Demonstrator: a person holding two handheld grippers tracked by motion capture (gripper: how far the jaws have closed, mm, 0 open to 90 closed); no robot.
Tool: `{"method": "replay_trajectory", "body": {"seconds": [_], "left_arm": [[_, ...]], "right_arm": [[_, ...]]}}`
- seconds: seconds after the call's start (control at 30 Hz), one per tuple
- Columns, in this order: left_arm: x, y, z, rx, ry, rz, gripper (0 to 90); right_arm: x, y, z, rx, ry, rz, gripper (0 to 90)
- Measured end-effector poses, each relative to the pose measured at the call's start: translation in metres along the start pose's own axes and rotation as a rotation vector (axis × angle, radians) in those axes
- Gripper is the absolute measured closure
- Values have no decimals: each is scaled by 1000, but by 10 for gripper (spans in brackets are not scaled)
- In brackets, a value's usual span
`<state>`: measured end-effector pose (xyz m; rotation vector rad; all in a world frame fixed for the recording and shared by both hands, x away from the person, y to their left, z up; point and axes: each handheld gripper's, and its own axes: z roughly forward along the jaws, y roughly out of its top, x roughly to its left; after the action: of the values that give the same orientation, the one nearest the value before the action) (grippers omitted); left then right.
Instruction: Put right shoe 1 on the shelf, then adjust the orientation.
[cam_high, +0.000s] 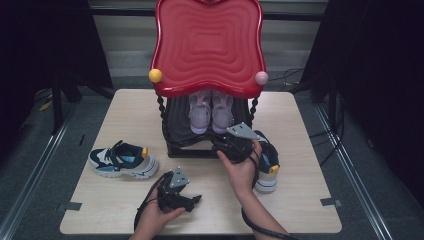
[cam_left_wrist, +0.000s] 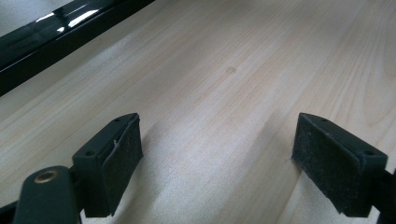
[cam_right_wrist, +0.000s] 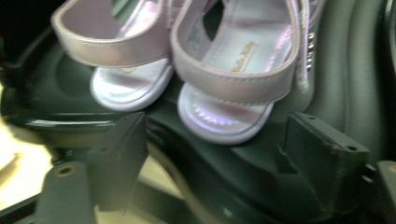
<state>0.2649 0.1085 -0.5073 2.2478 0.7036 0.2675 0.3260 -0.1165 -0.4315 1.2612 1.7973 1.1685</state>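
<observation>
The right gripper stands with its jaws wide apart and nothing between them, just in front of a pair of pale pink sandals. The sandals sit side by side, toes toward the gripper, on the black lower shelf of a shoe rack whose top is a red tray. The left gripper hangs open over the bare wooden table. One blue-and-white sneaker lies left of the rack, another beside the right hand.

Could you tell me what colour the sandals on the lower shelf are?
Pale lilac-pink sandals, clearest in the right gripper view.
</observation>
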Motion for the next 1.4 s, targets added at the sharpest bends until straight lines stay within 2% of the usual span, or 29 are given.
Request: {"method": "replay_trajectory", "body": {"seconds": [0.13, 0.43, 0.53, 0.63, 0.7, 1.03, 1.13, 1.2, 1.4], "left_arm": [[0, 0, 0, -2, 0, 2, 154], [0, 0, 0, -3, -2, 0, 154], [0, 0, 0, -2, 0, 2, 154], [0, 0, 0, -2, 0, 2, 154], [0, 0, 0, -2, 0, 1, 155], [0, 0, 0, -1, -1, 0, 154], [0, 0, 0, -3, -2, 0, 154], [0, 0, 0, -3, -2, 0, 154], [0, 0, 0, -2, -2, 0, 154]], "right_arm": [[0, 0, -9, -9, 32, -18, 191], [-2, -13, -23, 22, 119, -29, 191], [-1, -17, -29, 8, 123, -41, 196], [-1, -18, -34, 17, 161, -24, 192], [0, -19, -36, 22, 176, -40, 191], [0, -40, -49, 83, 285, -100, 178], [-1, -48, -53, 99, 314, -99, 174], [-2, -55, -54, 134, 363, -82, 160], [-3, -79, -59, 202, 404, -123, 146]]}}
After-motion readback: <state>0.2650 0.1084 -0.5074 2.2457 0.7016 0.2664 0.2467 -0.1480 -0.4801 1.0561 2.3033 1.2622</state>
